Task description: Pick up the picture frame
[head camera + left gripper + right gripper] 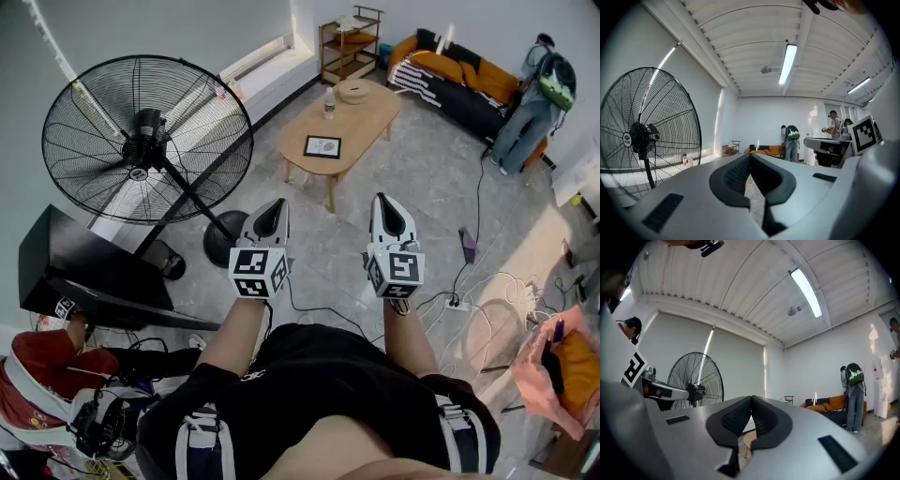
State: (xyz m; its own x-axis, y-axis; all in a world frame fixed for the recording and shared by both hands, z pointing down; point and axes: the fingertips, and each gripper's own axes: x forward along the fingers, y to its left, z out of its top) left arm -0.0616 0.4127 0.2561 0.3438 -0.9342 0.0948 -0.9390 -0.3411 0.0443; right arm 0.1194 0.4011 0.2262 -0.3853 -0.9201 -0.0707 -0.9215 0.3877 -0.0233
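One big black wire-cage pedestal fan (147, 141) fills the left of my head view, standing on the grey floor between me and the wall. Beyond it, across the room, sits a long orange-cushioned sofa (469, 75), with a person carrying a green backpack (534, 103) beside it. Nearer to me, but well apart from both tools, is the light wooden oblong coffee table (361, 122).

My left gripper (278, 202) and right gripper (382, 199) are held out level, side by side, aimed roughly at that table. Each gripper view shows its dark ribbed pads (740, 176) pressed together with nothing between them, so both claws are clenched and empty.

The black-edged picture frame with a white mat (322, 146) lies flat on the table's near end. A small clear bottle (329, 103) stands further along the top.

I judge this to be the approach step: nothing has been reached yet. Next I would need to walk the rig up to the table, spread one claw, and come in low at the frame's edge, since a flat frame offers little to pinch from above.
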